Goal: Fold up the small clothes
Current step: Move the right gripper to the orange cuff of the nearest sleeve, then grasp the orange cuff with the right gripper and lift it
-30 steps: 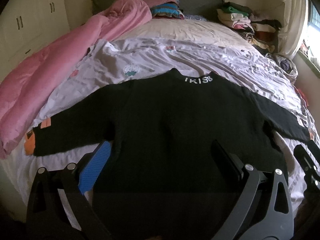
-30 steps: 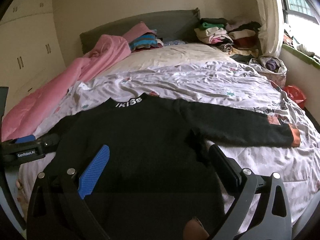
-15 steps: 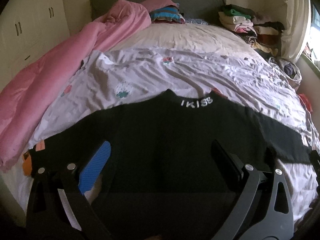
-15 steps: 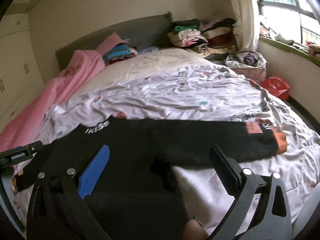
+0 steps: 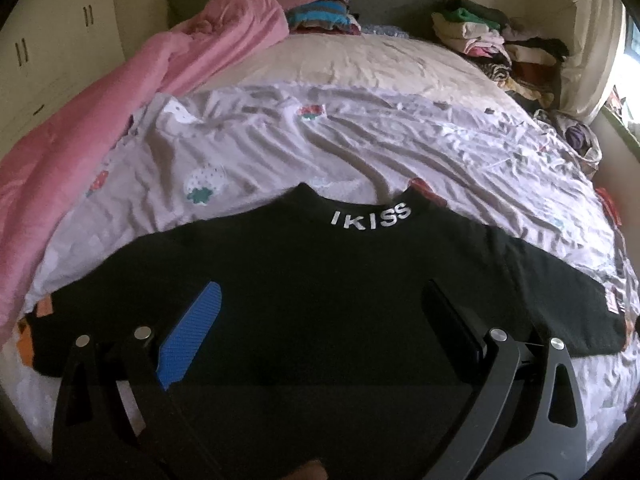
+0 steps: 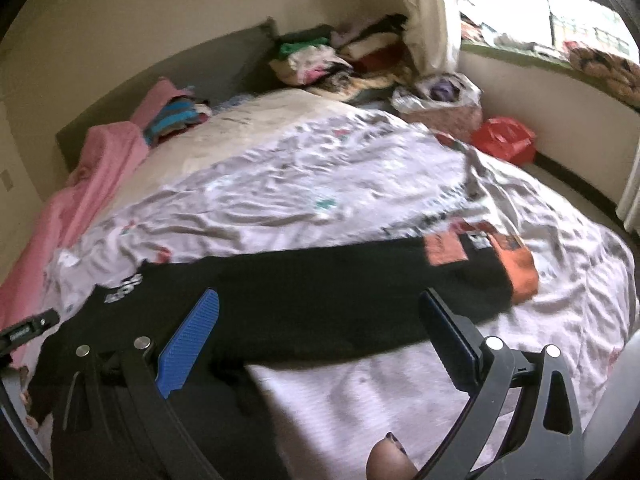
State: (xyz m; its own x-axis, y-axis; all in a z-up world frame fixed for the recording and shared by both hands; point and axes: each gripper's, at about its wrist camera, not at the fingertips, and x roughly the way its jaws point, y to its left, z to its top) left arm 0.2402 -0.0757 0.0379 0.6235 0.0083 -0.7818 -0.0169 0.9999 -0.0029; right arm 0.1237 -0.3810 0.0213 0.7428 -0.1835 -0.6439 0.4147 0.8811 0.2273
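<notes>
A small black sweater (image 5: 312,288) with "IKISS" on its collar lies flat on the bed, both sleeves stretched out sideways, orange cuffs at the ends. My left gripper (image 5: 320,300) hovers open above the sweater's chest with nothing between its fingers. In the right wrist view the sweater's right sleeve (image 6: 340,280) runs across to its orange cuff (image 6: 516,268). My right gripper (image 6: 320,300) is open over that sleeve, holding nothing. The left gripper's body (image 6: 24,330) shows at the left edge of that view.
The sweater rests on a wrinkled pale printed sheet (image 5: 360,140). A pink quilt (image 5: 100,112) lies along the left side. Piles of folded clothes (image 5: 496,44) sit by the headboard. A laundry bag (image 6: 440,98) and a red bag (image 6: 504,138) stand by the window wall.
Both grippers have pulled back and up from the sweater. The right wrist view has swung right toward the sleeve and cuff. The sweater stays flat.
</notes>
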